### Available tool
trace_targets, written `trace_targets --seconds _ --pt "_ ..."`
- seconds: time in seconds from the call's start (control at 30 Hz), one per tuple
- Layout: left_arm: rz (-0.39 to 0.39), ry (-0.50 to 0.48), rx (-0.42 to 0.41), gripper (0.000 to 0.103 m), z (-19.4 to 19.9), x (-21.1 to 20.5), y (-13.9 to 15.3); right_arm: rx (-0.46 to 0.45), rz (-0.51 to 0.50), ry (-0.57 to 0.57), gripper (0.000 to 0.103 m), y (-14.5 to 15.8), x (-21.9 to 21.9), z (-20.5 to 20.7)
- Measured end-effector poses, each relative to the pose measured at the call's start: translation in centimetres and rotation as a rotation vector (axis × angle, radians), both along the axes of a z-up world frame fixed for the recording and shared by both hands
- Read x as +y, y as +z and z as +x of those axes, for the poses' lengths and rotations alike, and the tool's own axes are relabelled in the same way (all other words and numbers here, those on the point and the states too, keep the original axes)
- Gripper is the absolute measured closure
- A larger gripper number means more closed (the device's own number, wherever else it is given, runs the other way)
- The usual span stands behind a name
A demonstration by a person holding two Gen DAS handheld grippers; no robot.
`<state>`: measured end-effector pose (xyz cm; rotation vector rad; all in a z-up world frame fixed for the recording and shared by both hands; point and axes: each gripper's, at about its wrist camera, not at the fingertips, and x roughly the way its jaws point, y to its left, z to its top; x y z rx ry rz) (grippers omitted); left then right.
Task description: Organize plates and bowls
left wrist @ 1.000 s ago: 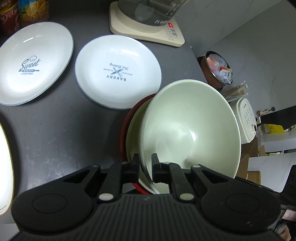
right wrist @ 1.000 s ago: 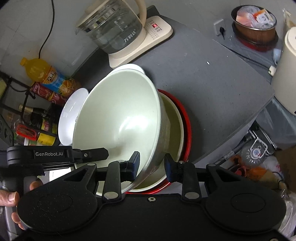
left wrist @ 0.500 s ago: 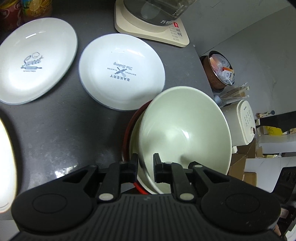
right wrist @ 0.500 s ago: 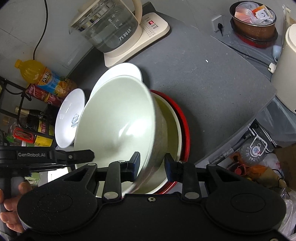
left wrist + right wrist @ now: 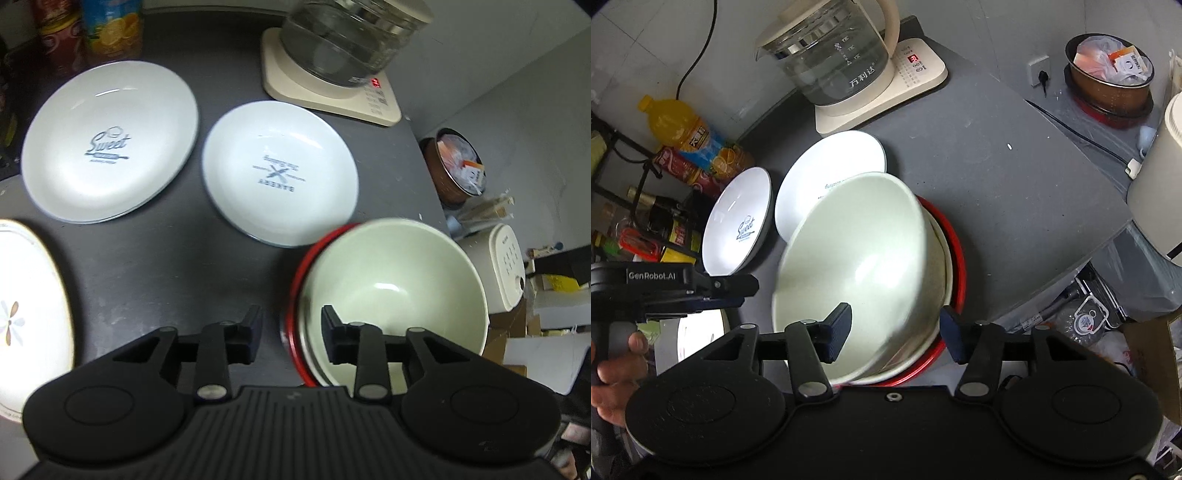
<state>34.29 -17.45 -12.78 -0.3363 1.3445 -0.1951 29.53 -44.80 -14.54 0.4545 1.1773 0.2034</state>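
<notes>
Dark countertop (image 5: 155, 258) carries the pale green bowl (image 5: 860, 273) nested in a red-rimmed bowl (image 5: 955, 258), both grippers' fingers (image 5: 251, 334) spread wide, holding nothing.

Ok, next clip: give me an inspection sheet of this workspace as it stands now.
Surface: dark grey countertop.
Job's things: pale green bowl nested in the red-rimmed stack; Sweet plate, Bakery plate and flower plate lying apart.
Clutter: glass kettle, orange drink bottle.
Grippers: left gripper and right gripper open, straddling the bowl rim.
Cables: black cord up the wall.
Surroundings: brown pot of packets.
</notes>
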Motion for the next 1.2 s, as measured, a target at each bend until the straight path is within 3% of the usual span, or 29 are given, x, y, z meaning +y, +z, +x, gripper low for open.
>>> trace_targets --seconds 0.3,0.47,0.57,0.77,0.83,1.2 --pt "0.011 0.088 -0.007 0.065 -0.6 1.9 -0.3 -0.054 0.017 0.010 0.049 2.0 -1.4 -0.5" --pt "0.024 0.147 -0.030 0.061 -1.2 3.2 0.4 -0.086 0.061 0.044 0.042 2.9 -0.8 0.6" --pt "0.056 0.171 -0.043 0.048 -1.6 4.0 0.7 -0.102 0.058 0.091 0.037 3.3 0.8 1.5" --pt "0.096 0.238 -0.059 0.036 -2.8 6.2 1.4 -0.137 0.056 0.184 0.023 3.9 4.1 3.0" --pt "0.112 0.265 -0.064 0.034 -3.3 7.1 1.5 -0.140 0.055 0.208 0.015 4.1 4.9 3.2" --pt "0.150 0.402 -0.053 0.033 -5.7 11.7 1.7 -0.153 0.038 0.354 0.013 4.3 10.7 4.7"
